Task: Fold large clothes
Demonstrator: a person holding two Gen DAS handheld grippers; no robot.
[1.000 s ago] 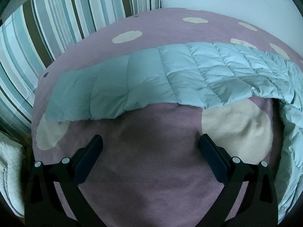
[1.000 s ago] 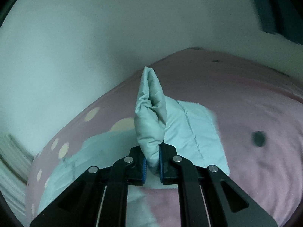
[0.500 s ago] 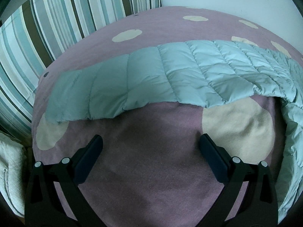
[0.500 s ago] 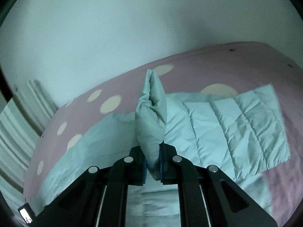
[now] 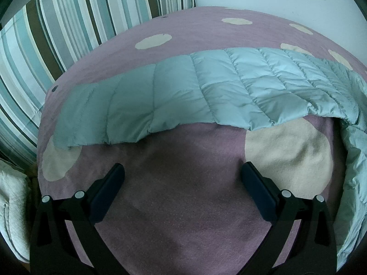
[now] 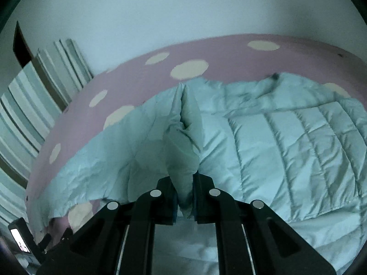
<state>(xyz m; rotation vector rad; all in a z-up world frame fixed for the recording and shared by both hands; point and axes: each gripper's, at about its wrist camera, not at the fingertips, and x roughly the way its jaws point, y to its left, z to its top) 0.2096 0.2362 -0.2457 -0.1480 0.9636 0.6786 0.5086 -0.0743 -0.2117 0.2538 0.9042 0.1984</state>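
Pale blue quilted puffer jacket point(image 5: 206, 91) spread across the purple spotted bed cover point(image 5: 183, 206), reaching from near the striped pillow point(image 5: 57, 34) over to the far side. Right claw point(image 6: 184, 197) clamped tight on a pinched-up fold of that jacket, fabric standing up between the pads above the rest of the jacket. Left claw point(image 5: 182, 183) wide apart, nothing in it, hovering over bare cover just short of the jacket's near edge.

Both wrist cameras tilt down close over the bed point(image 5: 183, 206), left facing the pillow point(image 5: 57, 34), both seeing the jacket point(image 6: 286, 149).
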